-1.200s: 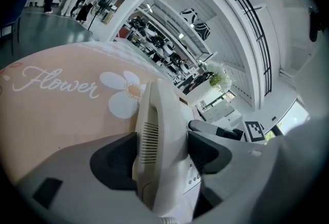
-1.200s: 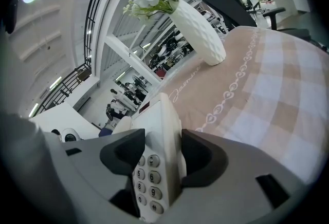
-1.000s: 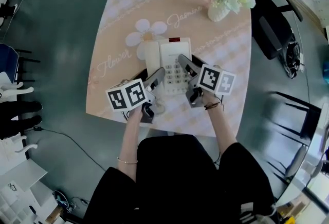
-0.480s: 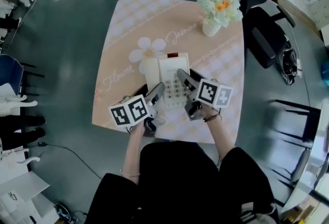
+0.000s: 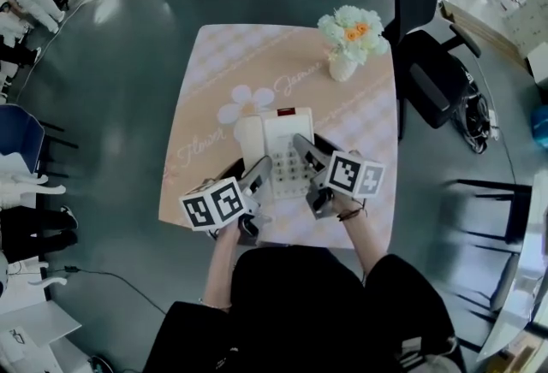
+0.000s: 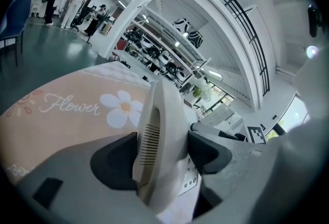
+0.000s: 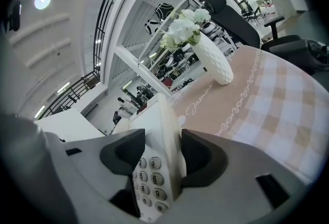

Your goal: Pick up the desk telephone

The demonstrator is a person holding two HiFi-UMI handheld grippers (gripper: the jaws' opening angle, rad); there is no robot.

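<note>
Desk telephone (image 5: 280, 140): near middle of tabletop (image 5: 205, 89), between 2 grippers. Left gripper (image 5: 259, 174) closed on left edge, handset (image 5: 249, 134) side; right gripper (image 5: 301, 150) closed on right edge, beside keypad (image 5: 288, 164). Likely rigid plastic, light, smooth and slip-prone; loose handset liable to fall off. Grip opposite side edges, keep level, avoid squeezing keypad.

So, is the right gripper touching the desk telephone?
Touching: in the right gripper view, the right gripper clamps the desk telephone, both pads against it.
</note>
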